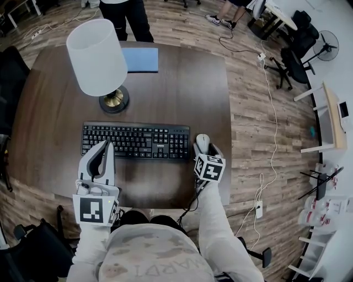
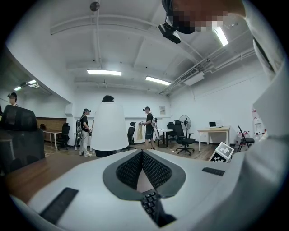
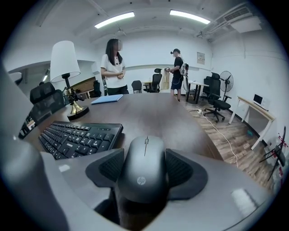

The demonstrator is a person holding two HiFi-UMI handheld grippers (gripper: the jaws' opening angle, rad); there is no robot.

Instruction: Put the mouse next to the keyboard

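Note:
A black mouse (image 1: 203, 141) (image 3: 145, 167) lies on the dark wooden table (image 1: 190, 88) just off the right end of the black keyboard (image 1: 135, 141) (image 3: 79, 134). My right gripper (image 1: 203, 147) (image 3: 145, 173) is shut on the mouse, a ribbed pad pressed to each of its sides. Over the keyboard's front left edge my left gripper (image 1: 107, 146) (image 2: 142, 154) is shut on nothing, its pads meeting at the tip. A few keys show below its pads in the left gripper view.
A white-shaded lamp (image 1: 99, 60) (image 3: 63, 61) stands behind the keyboard's left half. A blue notebook (image 1: 139, 59) (image 3: 107, 99) lies at the far edge, where a person (image 1: 129, 16) (image 3: 114, 67) stands. The table's right edge (image 1: 229, 137) runs close beside the mouse.

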